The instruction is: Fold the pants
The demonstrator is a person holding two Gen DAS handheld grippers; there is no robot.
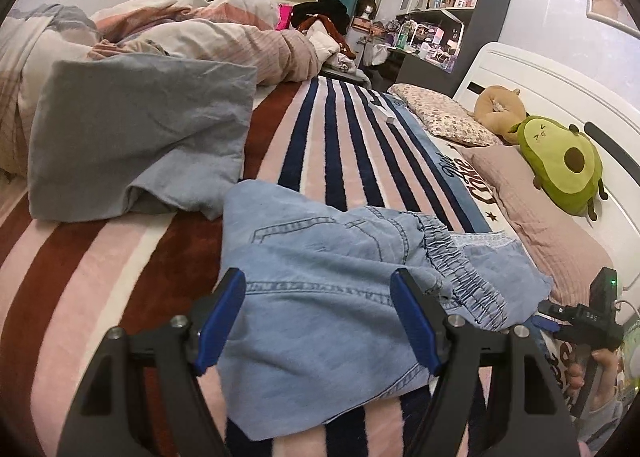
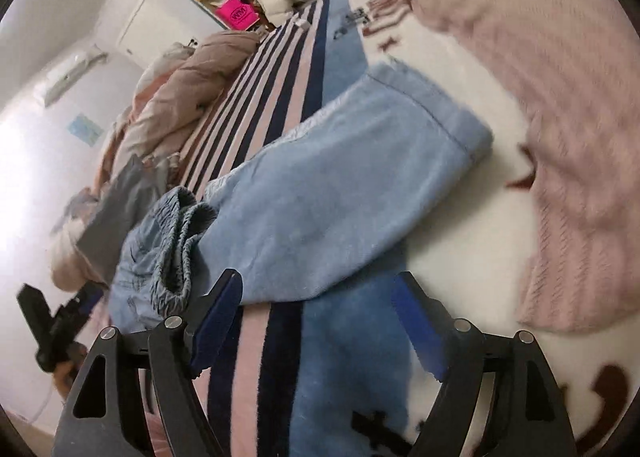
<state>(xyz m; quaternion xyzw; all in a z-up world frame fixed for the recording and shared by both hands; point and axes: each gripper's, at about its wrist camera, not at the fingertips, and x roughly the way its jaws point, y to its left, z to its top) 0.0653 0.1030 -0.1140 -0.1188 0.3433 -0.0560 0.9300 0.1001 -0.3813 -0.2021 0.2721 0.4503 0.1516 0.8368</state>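
Observation:
Light blue denim pants (image 1: 332,297) lie folded on the striped bed blanket (image 1: 328,145), elastic waistband (image 1: 460,269) to the right. My left gripper (image 1: 318,321) is open, its blue pads astride the pants' near part, holding nothing. In the right wrist view the pants (image 2: 320,197) lie with the leg hem (image 2: 432,101) away and the waistband (image 2: 176,241) at left. My right gripper (image 2: 318,321) is open and empty just short of the pants' edge. It also shows in the left wrist view (image 1: 548,323), by the waistband.
A grey folded cloth (image 1: 136,137) lies left of the pants. A heaped quilt (image 1: 180,41) fills the far left of the bed. Pink pillows (image 1: 532,217), an avocado plush (image 1: 560,161) and the white headboard (image 1: 560,97) are at right. Shelves (image 1: 448,5) stand beyond.

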